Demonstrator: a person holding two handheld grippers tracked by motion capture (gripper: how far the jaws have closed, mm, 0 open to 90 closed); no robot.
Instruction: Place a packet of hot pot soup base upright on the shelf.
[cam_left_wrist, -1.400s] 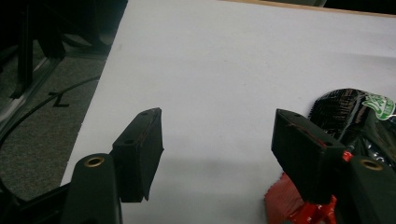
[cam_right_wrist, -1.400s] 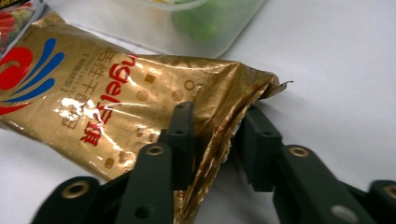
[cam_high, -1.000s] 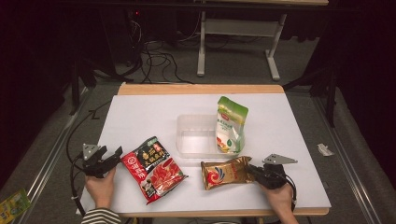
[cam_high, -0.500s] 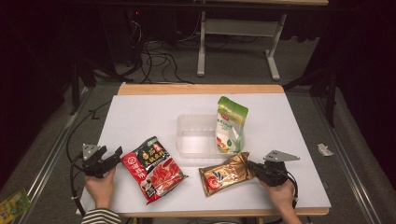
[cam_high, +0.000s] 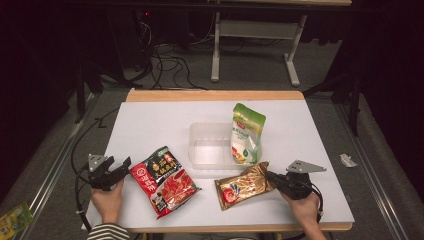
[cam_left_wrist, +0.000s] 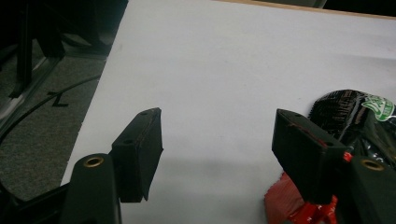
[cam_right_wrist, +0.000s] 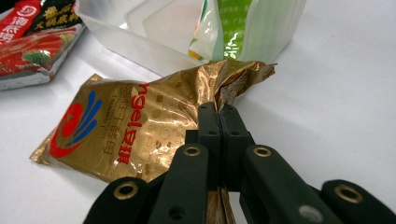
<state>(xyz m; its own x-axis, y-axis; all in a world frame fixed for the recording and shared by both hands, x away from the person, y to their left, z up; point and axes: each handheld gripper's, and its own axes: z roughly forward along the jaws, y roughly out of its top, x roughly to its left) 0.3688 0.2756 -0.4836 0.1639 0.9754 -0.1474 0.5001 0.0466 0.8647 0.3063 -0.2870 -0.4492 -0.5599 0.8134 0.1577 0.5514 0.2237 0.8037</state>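
In the high view the right gripper (cam_high: 274, 177) sits at the lower right of the frame with its fingers pressed together on the right-hand edge of the gold packet (cam_high: 245, 185). The packet lies flat on the white bench (cam_high: 160, 120), slanting from lower left to upper right, just below the clear tub (cam_high: 212, 145). In the right gripper view the fingers (cam_right_wrist: 210, 126) are clamped on the crumpled end of the gold packet (cam_right_wrist: 140, 130), and the foil bunches up where they pinch it. The packet's far corner comes close to the tub's wall (cam_right_wrist: 140, 46); whether they touch I cannot tell.

The green and white pouch (cam_high: 247, 132) stands upright against the tub's right side, just above the clamped end of the packet. The red and black packet (cam_high: 164, 180) lies at lower centre left, a strip of bare bench between it and the gold one.

The left gripper (cam_high: 125, 166) rests at the lower left, by the bench's left edge, its tips just beside the red and black packet. In the left gripper view its fingers (cam_left_wrist: 140, 158) stand wide apart with only bare bench between them, and the red and black packet (cam_left_wrist: 345, 116) lies by the right-hand finger.

Open bench spreads across the upper left and the far right of the frame, up to the wooden strip (cam_high: 215, 95) along the far edge.
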